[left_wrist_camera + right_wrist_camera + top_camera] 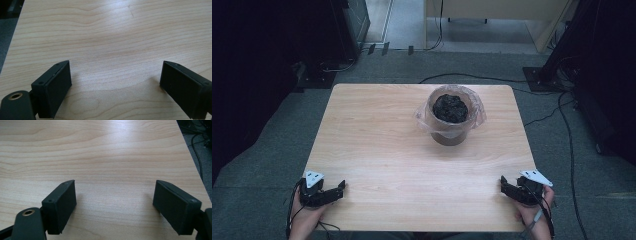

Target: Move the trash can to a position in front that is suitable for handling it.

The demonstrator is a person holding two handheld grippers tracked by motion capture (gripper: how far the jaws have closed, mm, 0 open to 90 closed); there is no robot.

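Jaws on our left gripper (341, 187) and right gripper (503, 182) stand apart over bare table (382, 145) — well short of the plastic-lined pot (451, 120), holding what may be dark soil, toward the far edge.

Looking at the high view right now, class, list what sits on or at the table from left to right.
Left claw → bin lined with a clear bag, holding dark stuff → right claw, all on the wooden table.

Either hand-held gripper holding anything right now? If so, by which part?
Nothing held. Left hand-held gripper and right hand-held gripper are open over bare table; the lined bucket stands apart.
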